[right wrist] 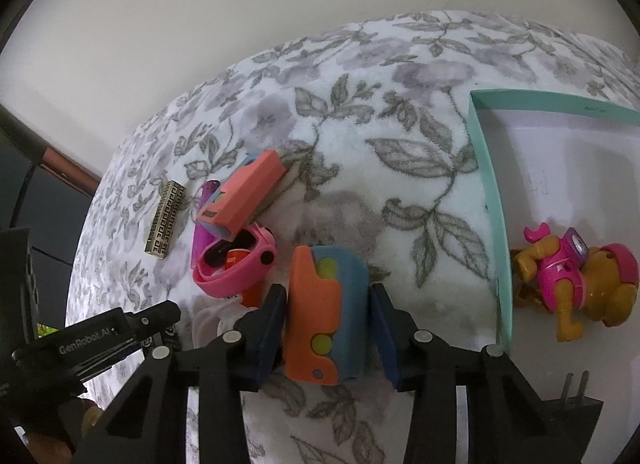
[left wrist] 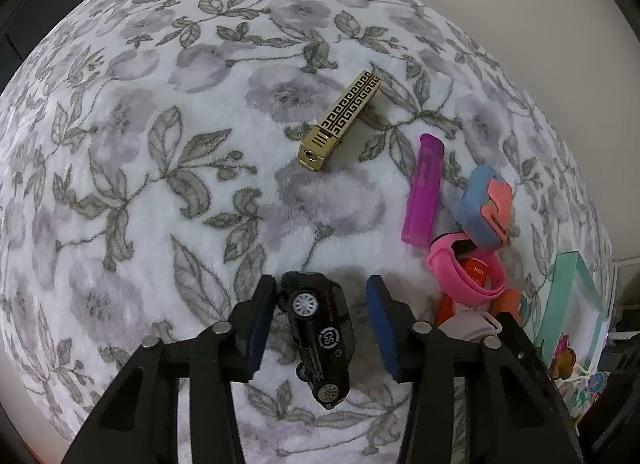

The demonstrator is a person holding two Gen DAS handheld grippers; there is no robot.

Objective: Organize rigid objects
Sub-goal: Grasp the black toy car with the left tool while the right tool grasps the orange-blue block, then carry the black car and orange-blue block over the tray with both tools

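Observation:
My left gripper (left wrist: 320, 328) is open around a black toy car (left wrist: 320, 334) lying on its side on the floral blanket; the left pad touches it, the right pad stands apart. My right gripper (right wrist: 328, 328) is shut on an orange-and-blue block toy (right wrist: 326, 316). A teal-rimmed white box (right wrist: 490, 199) lies to the right and holds a pink-and-tan toy dog (right wrist: 576, 284). A gold patterned bar (left wrist: 340, 121), a purple tube (left wrist: 424, 189), a blue-and-coral block (left wrist: 486, 211) and a pink watch band (left wrist: 466, 270) lie in a cluster.
The floral blanket (left wrist: 160, 167) covers the whole surface, with a plain wall behind. A black plug adapter (right wrist: 576, 404) sits at the lower right of the right wrist view. The left gripper's body (right wrist: 100, 340) shows at the left of that view.

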